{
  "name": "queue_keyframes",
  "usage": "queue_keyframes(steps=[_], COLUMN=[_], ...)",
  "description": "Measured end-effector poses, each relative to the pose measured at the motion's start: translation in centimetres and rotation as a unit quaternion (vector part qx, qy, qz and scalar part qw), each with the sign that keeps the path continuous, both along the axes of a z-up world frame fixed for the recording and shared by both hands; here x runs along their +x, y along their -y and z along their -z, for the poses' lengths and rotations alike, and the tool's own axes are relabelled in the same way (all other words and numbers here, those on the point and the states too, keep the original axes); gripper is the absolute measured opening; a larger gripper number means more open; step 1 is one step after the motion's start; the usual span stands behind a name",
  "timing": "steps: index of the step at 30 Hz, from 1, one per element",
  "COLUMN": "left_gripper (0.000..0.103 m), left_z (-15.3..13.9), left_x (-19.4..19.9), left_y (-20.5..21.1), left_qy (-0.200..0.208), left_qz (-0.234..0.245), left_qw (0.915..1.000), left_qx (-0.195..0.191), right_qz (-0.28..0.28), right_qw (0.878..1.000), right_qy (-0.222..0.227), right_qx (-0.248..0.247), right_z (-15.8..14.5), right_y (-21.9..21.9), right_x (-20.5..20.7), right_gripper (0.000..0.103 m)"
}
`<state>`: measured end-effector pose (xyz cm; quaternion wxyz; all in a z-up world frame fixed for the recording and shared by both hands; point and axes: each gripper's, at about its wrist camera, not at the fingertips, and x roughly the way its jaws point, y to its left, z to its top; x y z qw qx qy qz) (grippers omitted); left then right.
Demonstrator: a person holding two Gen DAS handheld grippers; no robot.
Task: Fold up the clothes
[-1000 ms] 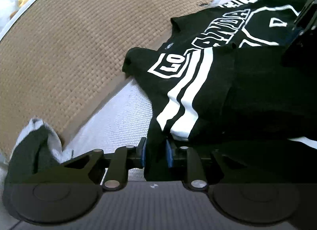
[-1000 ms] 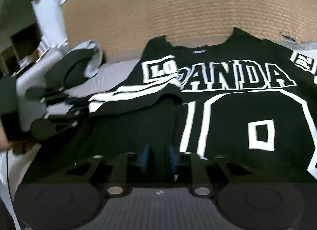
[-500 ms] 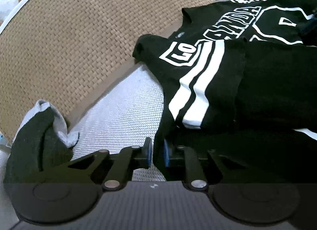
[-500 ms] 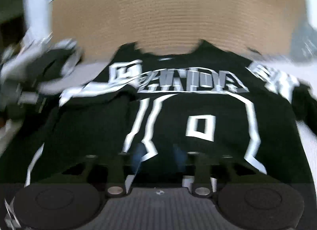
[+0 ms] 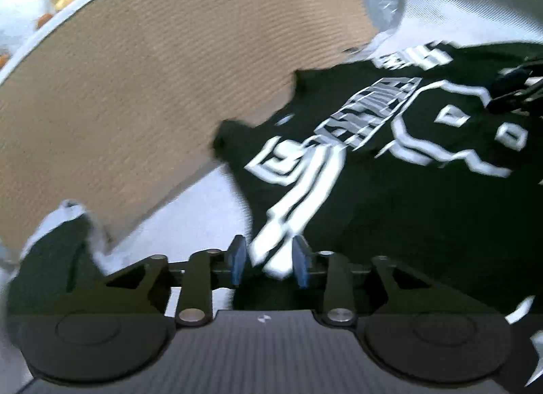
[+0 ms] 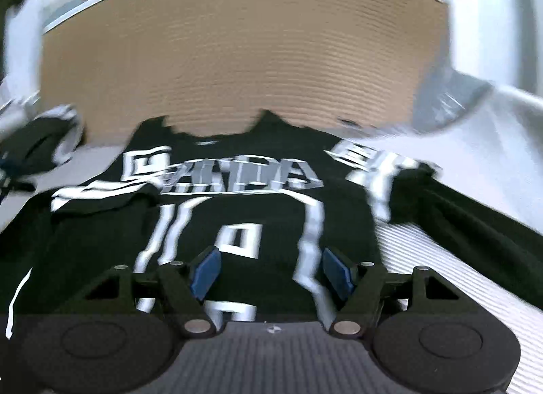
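A white ribbed bed cover (image 6: 424, 251) meets a tan woven headboard (image 6: 237, 65) ahead of both tools. The left tool (image 5: 268, 263) tilts downward, jaws opening, nothing pinched. The right tool (image 6: 271, 273) is spreading too, empty. The black jersey (image 6: 264, 204) with white lettering lies flat just beyond them, one sleeve folded inward.

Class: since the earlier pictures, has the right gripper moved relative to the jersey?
Yes. The right gripper, jaws opening, has shifted rightward across the black jersey, from its folded sleeve to the printed zero.
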<state>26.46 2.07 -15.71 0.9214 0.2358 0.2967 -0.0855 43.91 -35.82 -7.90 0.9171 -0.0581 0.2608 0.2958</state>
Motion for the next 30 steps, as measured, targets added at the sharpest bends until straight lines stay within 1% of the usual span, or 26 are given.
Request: queue_keyframes(steps=[1, 3, 5, 7, 8, 9, 10, 11, 12, 13, 14, 15, 16, 18, 19, 21, 23, 27, 29, 30], left_gripper=[0.044, 0.046, 0.050, 0.051, 0.056, 0.064, 0.069, 0.079, 0.080, 0.081, 0.083, 0.084, 0.085, 0.093, 0.093, 0.096, 0.096, 0.096, 0.096, 0.096], left_z=[0.2, 0.7, 1.4, 2.3, 2.7, 3.2, 3.7, 4.3, 5.0, 5.3, 5.4, 5.6, 5.7, 6.2, 6.3, 6.5, 6.5, 6.3, 6.2, 6.3], left_x=[0.4, 1.4, 2.5, 3.7, 4.2, 4.5, 4.9, 5.3, 5.6, 5.5, 5.4, 5.5, 5.5, 5.5, 5.5, 5.4, 5.3, 5.4, 5.4, 5.5], left_y=[0.9, 2.6, 4.2, 5.9, 6.6, 7.3, 8.1, 8.6, 9.1, 9.2, 9.1, 8.8, 8.6, 7.9, 7.7, 7.4, 7.6, 7.7, 7.7, 7.6], left_qy=[-0.006, -0.020, -0.031, -0.048, -0.052, -0.057, -0.063, -0.072, -0.080, -0.074, -0.065, -0.064, -0.064, -0.060, -0.057, -0.053, -0.048, -0.049, -0.045, -0.045], left_qz=[0.004, 0.010, 0.011, 0.013, 0.011, 0.007, 0.005, 0.002, -0.004, -0.006, -0.011, -0.021, -0.032, -0.048, -0.052, -0.060, -0.065, -0.061, -0.056, -0.057], left_qw=[0.9999, 0.9992, 0.9983, 0.9972, 0.9969, 0.9967, 0.9965, 0.9963, 0.9960, 0.9965, 0.9968, 0.9960, 0.9948, 0.9925, 0.9918, 0.9902, 0.9901, 0.9916, 0.9932, 0.9930], left_qx=[-0.011, -0.034, -0.049, -0.056, -0.057, -0.058, -0.054, -0.047, -0.038, -0.039, -0.045, -0.058, -0.072, -0.095, -0.102, -0.114, -0.115, -0.103, -0.091, -0.093], right_qz=[0.014, 0.050, 0.074, 0.097, 0.111, 0.124, 0.136, 0.145, 0.156, 0.163, 0.172, 0.182, 0.190, 0.202, 0.206, 0.204, 0.205, 0.199, 0.187, 0.173], right_qw=[1.000, 0.998, 0.997, 0.994, 0.993, 0.991, 0.989, 0.987, 0.986, 0.984, 0.983, 0.981, 0.979, 0.975, 0.974, 0.973, 0.974, 0.976, 0.979, 0.981], right_qy=[-0.010, -0.020, -0.030, -0.039, -0.040, -0.040, -0.046, -0.050, -0.052, -0.051, -0.049, -0.051, -0.060, -0.077, -0.083, -0.088, -0.084, -0.078, -0.075, -0.073], right_qx=[0.006, 0.013, 0.017, 0.022, 0.026, 0.030, 0.036, 0.040, 0.041, 0.041, 0.041, 0.039, 0.040, 0.043, 0.047, 0.062, 0.056, 0.043, 0.041, 0.041], right_z=[-0.2, -0.3, -0.4, -0.4, -0.5, -0.5, -0.5, -0.6, -0.7, -0.8, -0.9, -1.0, -0.9, -0.9, -0.8, -0.7, -0.8, -0.6, -0.8, -0.8], right_y=[1.1, 3.5, 5.6, 7.7, 8.6, 9.6, 10.9, 12.0, 13.4, 14.6, 16.2, 17.4, 18.5, 20.7, 21.5, 22.2, 22.0, 21.3, 20.5, 19.9], right_x=[0.5, 1.1, 1.4, 1.7, 1.8, 1.9, 2.2, 2.2, 2.3, 2.3, 2.2, 2.3, 2.4, 2.5, 2.6, 2.5, 2.4, 2.5, 2.4, 2.5], right_gripper=[0.071, 0.071, 0.071, 0.071, 0.071, 0.071, 0.071, 0.071, 0.071, 0.071, 0.071, 0.071, 0.071, 0.071, 0.070, 0.071, 0.070, 0.071, 0.071, 0.071])
